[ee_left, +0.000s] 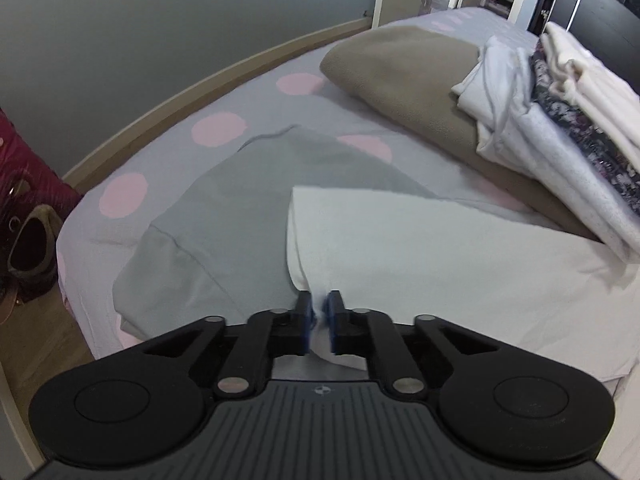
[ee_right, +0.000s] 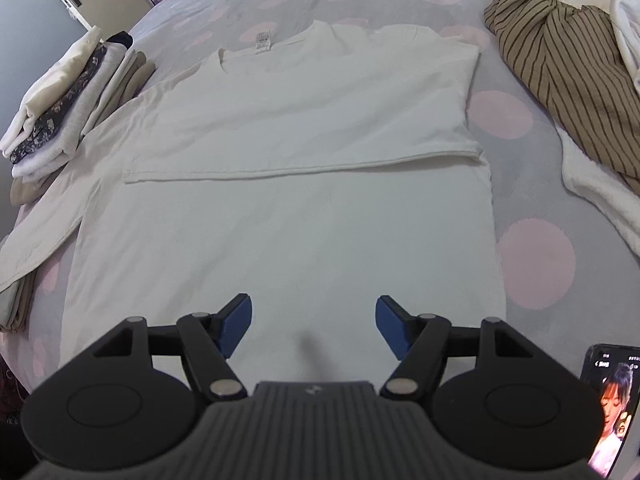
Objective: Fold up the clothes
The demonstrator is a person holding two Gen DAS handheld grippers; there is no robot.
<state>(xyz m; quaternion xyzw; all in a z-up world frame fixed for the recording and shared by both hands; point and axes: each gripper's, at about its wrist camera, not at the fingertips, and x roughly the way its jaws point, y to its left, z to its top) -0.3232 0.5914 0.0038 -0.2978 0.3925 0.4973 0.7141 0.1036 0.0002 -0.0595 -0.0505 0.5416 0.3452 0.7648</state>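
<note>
A white long-sleeved shirt (ee_right: 280, 220) lies flat on the dotted bed sheet (ee_right: 532, 264), collar at the far end, with one sleeve folded across the chest. The other sleeve (ee_right: 48, 220) trails off to the left. In the left wrist view that white sleeve (ee_left: 440, 248) runs toward me, and my left gripper (ee_left: 319, 320) is shut on a pinch of its near edge between the blue pads. My right gripper (ee_right: 314, 328) hovers open over the shirt's near hem, with nothing between its fingers.
A stack of folded clothes (ee_right: 60, 112) sits left of the shirt, on a tan blanket (ee_left: 400, 80). A grey garment (ee_left: 240, 208) lies beside the sleeve. A striped brown garment (ee_right: 560, 80) lies at the right, a lit phone (ee_right: 608, 408) at the near right. The bed's edge (ee_left: 80, 280) drops to the floor.
</note>
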